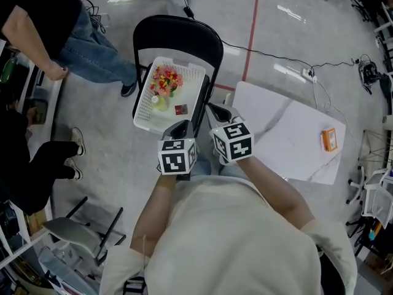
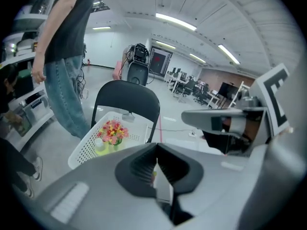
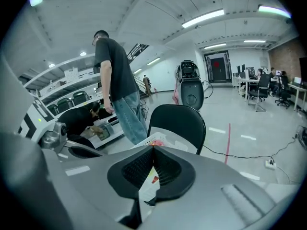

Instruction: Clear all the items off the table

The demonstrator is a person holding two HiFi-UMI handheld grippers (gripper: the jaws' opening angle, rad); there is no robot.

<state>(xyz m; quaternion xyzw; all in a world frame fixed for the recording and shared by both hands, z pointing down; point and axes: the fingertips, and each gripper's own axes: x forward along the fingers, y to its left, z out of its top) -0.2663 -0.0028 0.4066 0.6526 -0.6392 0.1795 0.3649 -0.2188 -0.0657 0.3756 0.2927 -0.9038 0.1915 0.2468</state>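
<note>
Above the pale shirt [image 1: 245, 238], two grippers near a basket
The left gripper [image 1: 180, 128] and right gripper [image 1: 220, 112] each have jaws pressed together on nothing (side by side). The white basket [image 1: 184, 67] on the black chair [image 1: 178, 29] holds a flower pot [image 1: 166, 82]; an orange item [image 1: 329, 139] lies on the white table [image 1: 282, 134].

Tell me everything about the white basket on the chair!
The basket is white, looks plastic, rectangular and open-topped, with walls full of little holes. It sits flat on the seat of a black chair. Inside are a bunch of red, pink and yellow flowers, a pale yellow-green thing and a small dark red square.
</note>
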